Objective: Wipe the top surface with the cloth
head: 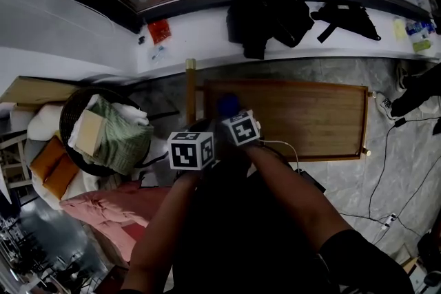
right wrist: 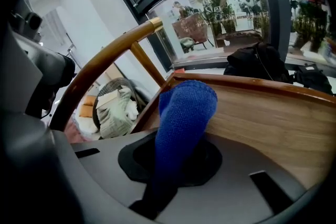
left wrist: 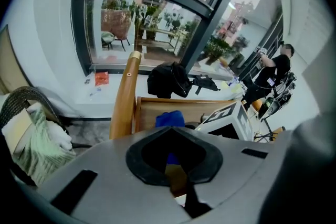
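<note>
The wooden top (head: 310, 117) has a raised rim and lies ahead of me. A blue knitted cloth (head: 227, 105) hangs over its left end, and my right gripper (head: 232, 115) is shut on it. In the right gripper view the cloth (right wrist: 184, 113) sticks up out of the jaws of the right gripper (right wrist: 168, 165) above the wood (right wrist: 273, 118). My left gripper (head: 200, 131) is just left of the right one, off the top's left edge. In the left gripper view the left gripper (left wrist: 176, 176) is shut with nothing in it, and the cloth (left wrist: 169, 118) shows beyond.
A curved wooden post (head: 190, 89) stands at the top's left edge. A dark basket (head: 69, 113) of folded laundry sits to the left, with pink fabric (head: 117, 213) below it. A black bag (head: 265, 14) lies on the white sill behind. Cables (head: 386, 169) trail over the floor at right.
</note>
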### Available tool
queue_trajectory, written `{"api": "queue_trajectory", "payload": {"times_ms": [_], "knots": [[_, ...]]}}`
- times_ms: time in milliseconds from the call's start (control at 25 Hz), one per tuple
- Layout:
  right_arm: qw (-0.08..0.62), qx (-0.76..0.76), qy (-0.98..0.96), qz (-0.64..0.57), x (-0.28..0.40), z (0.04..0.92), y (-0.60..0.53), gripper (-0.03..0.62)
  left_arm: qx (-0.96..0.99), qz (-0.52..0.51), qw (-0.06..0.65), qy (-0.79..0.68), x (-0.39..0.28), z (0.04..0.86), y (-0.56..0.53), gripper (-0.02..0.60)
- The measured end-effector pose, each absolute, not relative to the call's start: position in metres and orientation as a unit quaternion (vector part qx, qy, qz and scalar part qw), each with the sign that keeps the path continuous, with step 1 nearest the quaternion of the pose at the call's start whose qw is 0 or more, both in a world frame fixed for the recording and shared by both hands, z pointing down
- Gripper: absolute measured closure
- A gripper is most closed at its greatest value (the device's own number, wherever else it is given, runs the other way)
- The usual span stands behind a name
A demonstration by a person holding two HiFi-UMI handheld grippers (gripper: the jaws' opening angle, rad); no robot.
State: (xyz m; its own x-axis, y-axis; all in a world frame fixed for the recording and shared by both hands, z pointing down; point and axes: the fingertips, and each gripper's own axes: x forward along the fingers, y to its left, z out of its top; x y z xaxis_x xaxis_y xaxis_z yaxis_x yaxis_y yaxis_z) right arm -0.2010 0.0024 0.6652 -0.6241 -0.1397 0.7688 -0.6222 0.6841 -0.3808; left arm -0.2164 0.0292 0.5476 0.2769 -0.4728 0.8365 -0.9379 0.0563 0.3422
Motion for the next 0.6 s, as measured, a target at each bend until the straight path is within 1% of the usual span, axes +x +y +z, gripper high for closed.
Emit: {"api": "queue_trajectory", "payload": {"times_ms": [200, 600], "knots": [[0.387, 0.237, -0.833, 0.316, -0.160, 0.672, -0.001, 0.546, 0.641, 0.266, 0.479, -0.537, -0.189, 0.560, 0.027, 0.572], [0.394, 0.265, -0.821, 0.317, -0.074, 0.672, -0.021, 0.546, 0.644, 0.284, 0.494, -0.511, -0.120, 0.585, 0.015, 0.572]]}}
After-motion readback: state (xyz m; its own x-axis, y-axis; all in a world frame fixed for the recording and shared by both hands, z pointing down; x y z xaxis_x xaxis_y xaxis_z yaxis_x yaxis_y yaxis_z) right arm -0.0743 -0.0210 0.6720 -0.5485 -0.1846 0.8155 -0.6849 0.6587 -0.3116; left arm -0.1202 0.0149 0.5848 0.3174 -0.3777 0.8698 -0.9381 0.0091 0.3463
